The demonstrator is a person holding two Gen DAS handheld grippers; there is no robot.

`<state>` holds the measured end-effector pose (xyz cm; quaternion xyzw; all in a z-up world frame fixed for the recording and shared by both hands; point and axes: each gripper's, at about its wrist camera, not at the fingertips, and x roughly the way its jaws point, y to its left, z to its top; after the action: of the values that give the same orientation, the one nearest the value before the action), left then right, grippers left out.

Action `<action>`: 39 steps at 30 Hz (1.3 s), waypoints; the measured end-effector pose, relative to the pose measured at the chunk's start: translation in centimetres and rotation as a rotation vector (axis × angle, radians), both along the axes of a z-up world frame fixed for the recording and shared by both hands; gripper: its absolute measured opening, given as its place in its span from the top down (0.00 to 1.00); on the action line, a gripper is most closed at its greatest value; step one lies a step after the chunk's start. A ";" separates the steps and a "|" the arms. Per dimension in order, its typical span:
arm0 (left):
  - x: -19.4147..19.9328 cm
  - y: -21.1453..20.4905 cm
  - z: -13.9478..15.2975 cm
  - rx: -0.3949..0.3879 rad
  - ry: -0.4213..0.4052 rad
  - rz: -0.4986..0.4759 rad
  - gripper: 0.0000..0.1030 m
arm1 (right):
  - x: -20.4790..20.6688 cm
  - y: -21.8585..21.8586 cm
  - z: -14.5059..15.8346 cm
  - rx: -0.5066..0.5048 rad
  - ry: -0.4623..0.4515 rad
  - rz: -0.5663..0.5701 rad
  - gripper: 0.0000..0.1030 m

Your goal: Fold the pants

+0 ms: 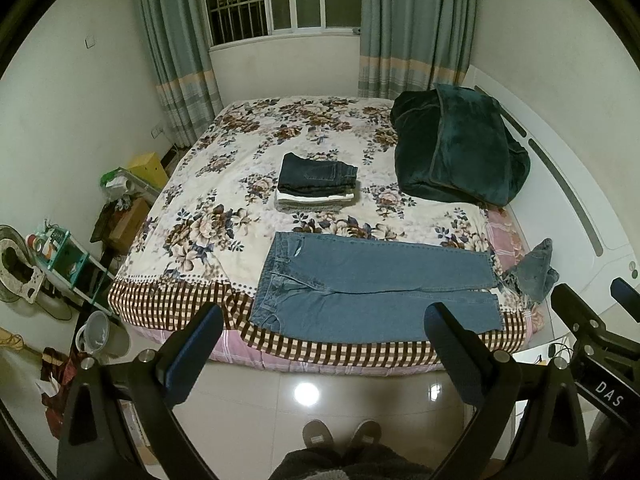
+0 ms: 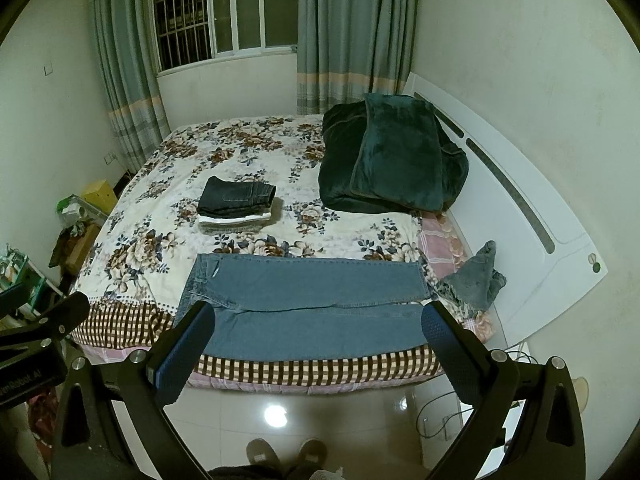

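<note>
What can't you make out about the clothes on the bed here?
- Folded stack: the count of pieces is too small to tell in either view.
- Gray crumpled garment: bunched up, type unclear.
- Light blue jeans: near hem covered by the right gripper finger in the right wrist view.

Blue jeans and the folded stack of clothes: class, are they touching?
Apart. In the left wrist view, a strip of floral bedspread shows between the blue jeans and the folded stack; the right wrist view agrees.

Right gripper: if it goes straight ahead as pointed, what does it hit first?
Probably the light blue jeans spread flat along the near edge of the bed. The right gripper is open and holds nothing, with the near leg showing between its fingers; depth is unclear.
</note>
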<state>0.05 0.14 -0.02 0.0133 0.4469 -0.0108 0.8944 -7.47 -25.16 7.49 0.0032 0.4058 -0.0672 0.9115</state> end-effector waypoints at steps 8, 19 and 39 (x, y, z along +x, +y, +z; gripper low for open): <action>0.0 0.0 0.0 0.001 0.000 0.000 0.00 | 0.0 0.1 0.0 0.001 -0.001 -0.001 0.00; 0.1 -0.1 0.4 0.004 -0.002 0.000 0.00 | 0.2 -0.1 0.1 0.001 -0.002 -0.001 0.00; 0.8 -0.2 1.3 0.010 -0.011 -0.001 0.00 | 0.1 -0.3 0.5 0.007 -0.006 -0.001 0.00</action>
<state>0.85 -0.07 1.25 0.0182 0.4422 -0.0088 0.8967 -7.33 -25.46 7.96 0.0069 0.4033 -0.0661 0.9127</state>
